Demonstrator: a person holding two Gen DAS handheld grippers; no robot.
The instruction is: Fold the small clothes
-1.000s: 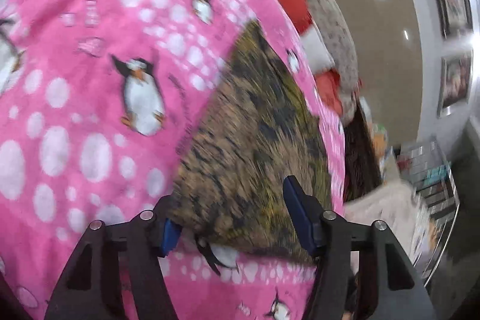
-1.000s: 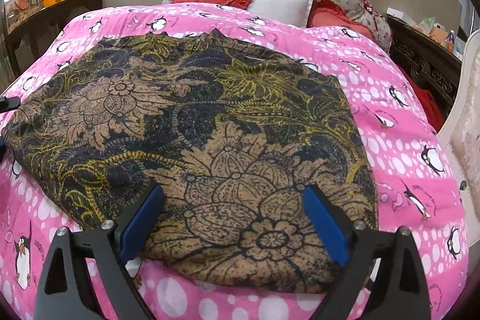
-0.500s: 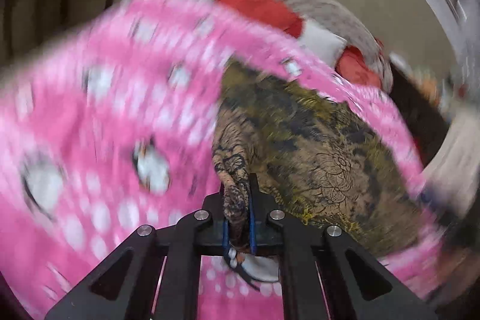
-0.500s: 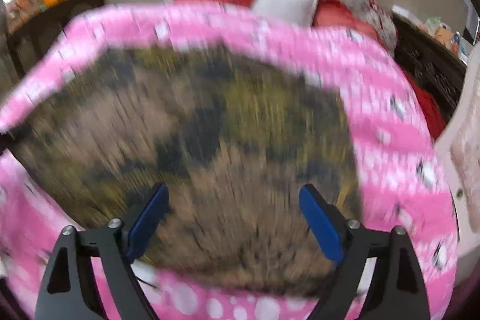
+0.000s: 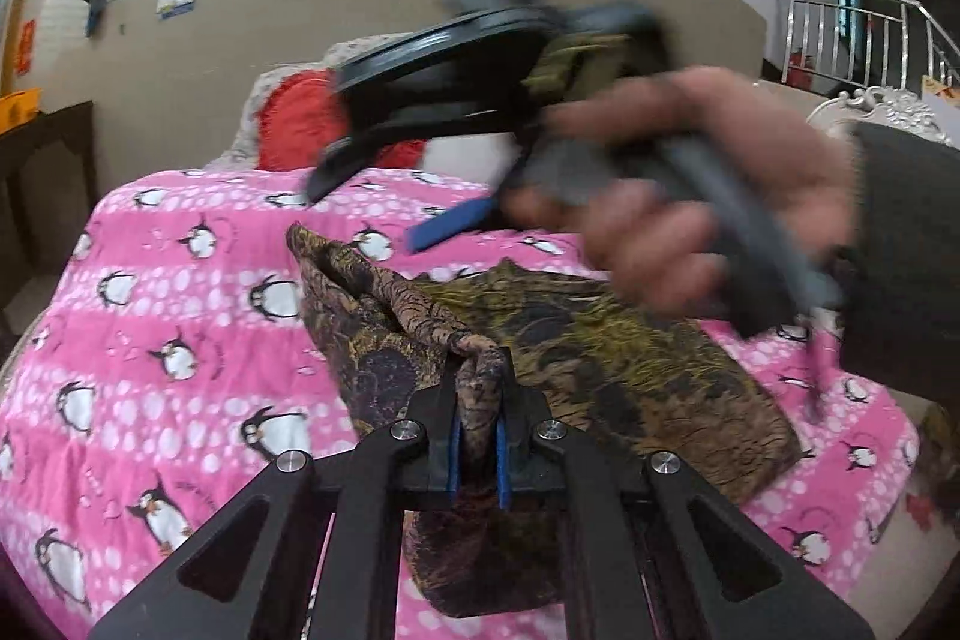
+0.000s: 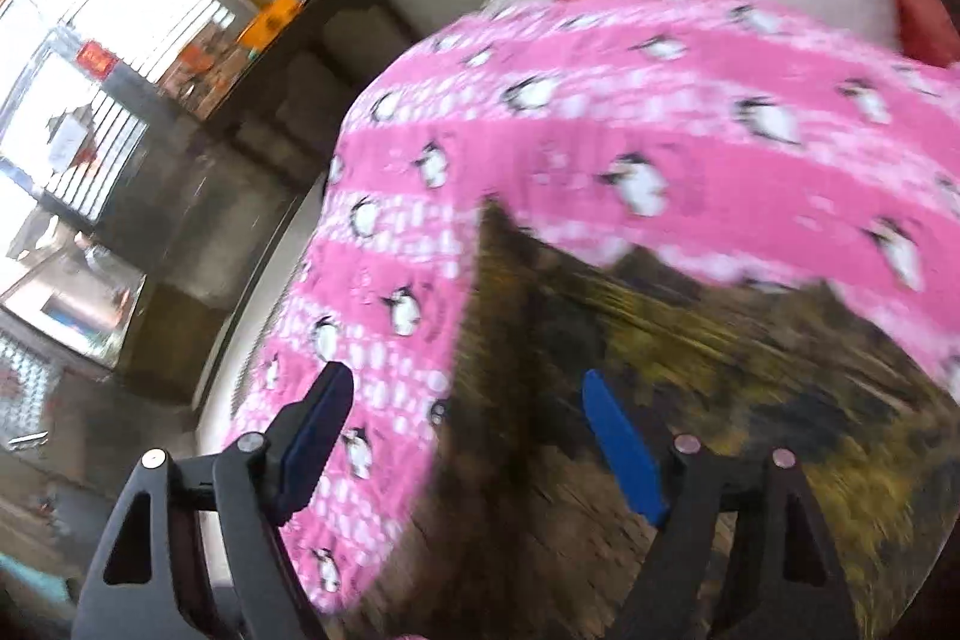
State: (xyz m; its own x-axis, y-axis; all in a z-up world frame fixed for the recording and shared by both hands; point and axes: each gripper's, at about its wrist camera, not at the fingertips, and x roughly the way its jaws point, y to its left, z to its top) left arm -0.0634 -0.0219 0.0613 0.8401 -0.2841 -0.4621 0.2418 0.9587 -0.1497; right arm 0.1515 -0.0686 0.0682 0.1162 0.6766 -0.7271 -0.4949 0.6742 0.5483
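While your left hand-held gripper (image 5: pixel 477 439) clamps a bunched corner of the thin, limp patterned cloth (image 5: pixel 600 358) at lower centre on the pink bed (image 5: pixel 180 316), your right hand-held gripper (image 6: pixel 468 436) gapes empty, so probably take the blurred far edge.

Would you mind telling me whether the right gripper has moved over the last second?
Yes. The right gripper has swung left: it was centred over the patterned cloth, and now straddles the cloth's left edge over the pink bedspread.

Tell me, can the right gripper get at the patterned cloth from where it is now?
Probably yes. The right gripper has its jaws open above the cloth, with nothing between them. The left gripper only pinches one corner.
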